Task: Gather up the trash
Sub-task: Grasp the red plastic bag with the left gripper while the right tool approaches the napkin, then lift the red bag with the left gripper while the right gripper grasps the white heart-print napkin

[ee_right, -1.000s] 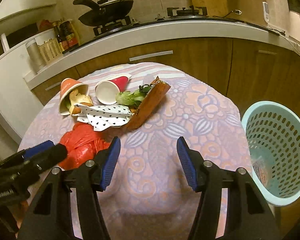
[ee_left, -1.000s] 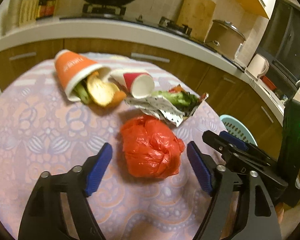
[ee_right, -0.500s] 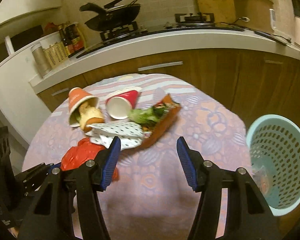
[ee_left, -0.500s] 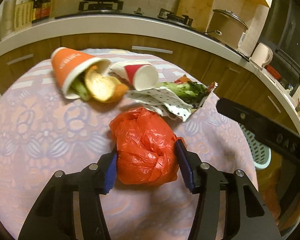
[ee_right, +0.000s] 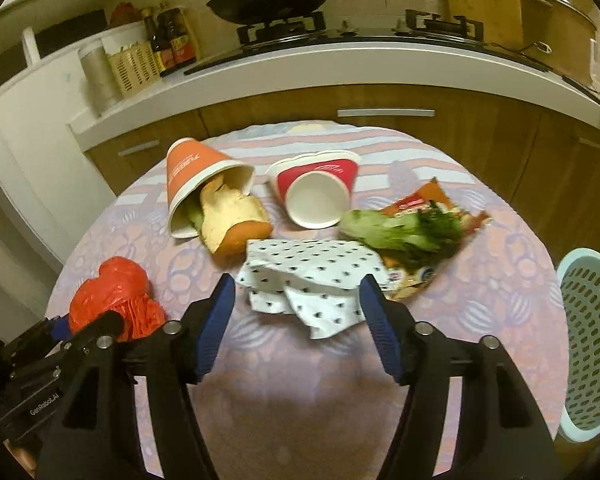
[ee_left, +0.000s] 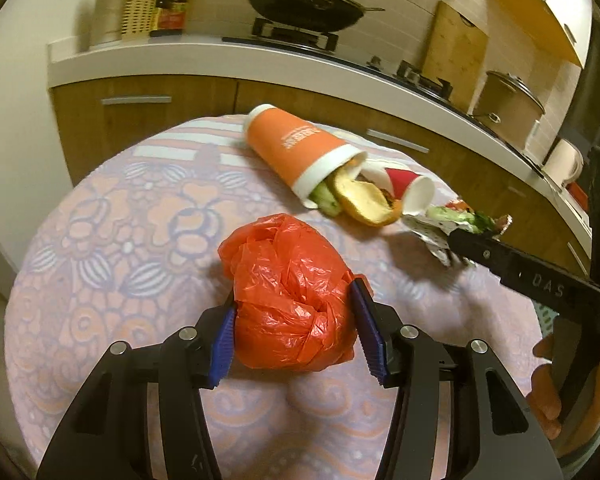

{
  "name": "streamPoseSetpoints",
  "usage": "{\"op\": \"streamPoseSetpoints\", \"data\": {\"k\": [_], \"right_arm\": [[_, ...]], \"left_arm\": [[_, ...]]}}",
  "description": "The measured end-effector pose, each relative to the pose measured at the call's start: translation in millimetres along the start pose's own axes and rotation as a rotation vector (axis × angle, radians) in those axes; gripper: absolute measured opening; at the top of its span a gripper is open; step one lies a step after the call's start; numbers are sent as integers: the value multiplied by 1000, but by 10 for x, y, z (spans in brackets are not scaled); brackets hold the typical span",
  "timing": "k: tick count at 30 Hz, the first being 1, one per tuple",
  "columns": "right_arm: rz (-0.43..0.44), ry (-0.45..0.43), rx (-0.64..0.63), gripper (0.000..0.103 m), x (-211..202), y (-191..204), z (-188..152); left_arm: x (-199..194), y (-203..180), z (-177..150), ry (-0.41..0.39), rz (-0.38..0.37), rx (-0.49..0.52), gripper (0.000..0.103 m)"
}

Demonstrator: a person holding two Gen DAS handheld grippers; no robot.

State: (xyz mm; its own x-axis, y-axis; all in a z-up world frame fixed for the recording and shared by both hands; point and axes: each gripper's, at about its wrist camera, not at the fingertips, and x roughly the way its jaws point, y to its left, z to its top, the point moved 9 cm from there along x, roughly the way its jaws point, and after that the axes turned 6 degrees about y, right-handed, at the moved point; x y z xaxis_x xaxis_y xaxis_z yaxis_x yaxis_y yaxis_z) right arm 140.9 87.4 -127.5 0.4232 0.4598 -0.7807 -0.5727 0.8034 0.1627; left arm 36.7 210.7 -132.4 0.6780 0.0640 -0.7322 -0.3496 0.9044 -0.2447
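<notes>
Left gripper (ee_left: 296, 332) clamps red plastic bag (ee_left: 290, 292) on table (ee_left: 100, 240); bag bottom hidden. Right gripper (ee_right: 298, 320) opening, empty, over dotted paper (ee_right: 312, 276). Orange cup (ee_left: 300, 148) print blurred; "GenRobot.AI" readable.

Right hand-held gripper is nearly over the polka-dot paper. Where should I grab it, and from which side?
Grip the crumpled near flap of the polka-dot paper, coming from the near table edge. That part is bunched and lifted off the cloth, and it lies between the opening fingers of the right hand-held gripper. The far end is flatter and tucked against the lettuce.
</notes>
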Motion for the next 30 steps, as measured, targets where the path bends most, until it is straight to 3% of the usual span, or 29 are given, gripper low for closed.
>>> {"op": "streamPoseSetpoints", "data": {"k": [7, 14, 16, 19, 27, 30], "right_arm": [[-75, 9, -51, 73, 144, 68, -64], [-189, 15, -95, 72, 350, 38, 2], [-187, 4, -104, 51, 350, 52, 30], [-165, -18, -127, 33, 304, 113, 31], [-98, -98, -147, 5, -71, 226, 33], [-39, -126, -124, 5, -280, 221, 73]], "left_arm": [[1, -42, 11, -17, -14, 22, 51], [17, -24, 9, -12, -38, 4, 51], [17, -32, 10, -13, -37, 10, 51], [14, -52, 5, -17, -32, 23, 51], [-44, -79, 12, -35, -17, 25, 51], [-93, -173, 5, -33, -51, 23, 51]]}}
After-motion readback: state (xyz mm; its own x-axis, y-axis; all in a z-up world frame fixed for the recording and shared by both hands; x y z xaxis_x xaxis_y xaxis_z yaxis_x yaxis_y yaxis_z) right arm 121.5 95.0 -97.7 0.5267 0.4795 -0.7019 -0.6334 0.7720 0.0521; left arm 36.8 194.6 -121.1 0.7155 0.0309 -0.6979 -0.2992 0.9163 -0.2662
